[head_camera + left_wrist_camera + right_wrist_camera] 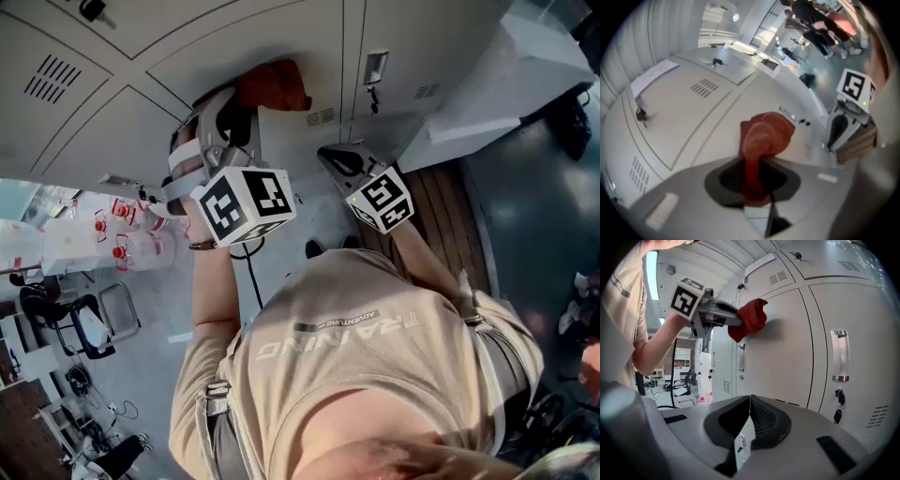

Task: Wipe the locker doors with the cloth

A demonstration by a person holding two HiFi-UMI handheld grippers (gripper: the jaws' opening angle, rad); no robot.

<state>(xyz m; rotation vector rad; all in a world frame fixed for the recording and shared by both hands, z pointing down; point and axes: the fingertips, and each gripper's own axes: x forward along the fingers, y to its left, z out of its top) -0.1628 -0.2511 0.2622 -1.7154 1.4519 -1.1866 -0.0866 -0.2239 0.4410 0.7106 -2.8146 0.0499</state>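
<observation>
Clamped tight in the left gripper (753, 168), the red cloth (766, 133) is bunched against a grey locker door (689, 126), so wiping looks under way and next likely calls for a firm sweep across that panel, while the right gripper (749, 404) hangs closed and empty nearby.

**Words on the shirt only**

In the head view the shirt (394, 375) carries, upside down, the large word "TRAINING", at 6 o'clock from the picture's middle, with small "ADVENTURE" at its 12 o'clock. The paper label (652, 75) on a locker (693, 126) has print too small to read.
</observation>
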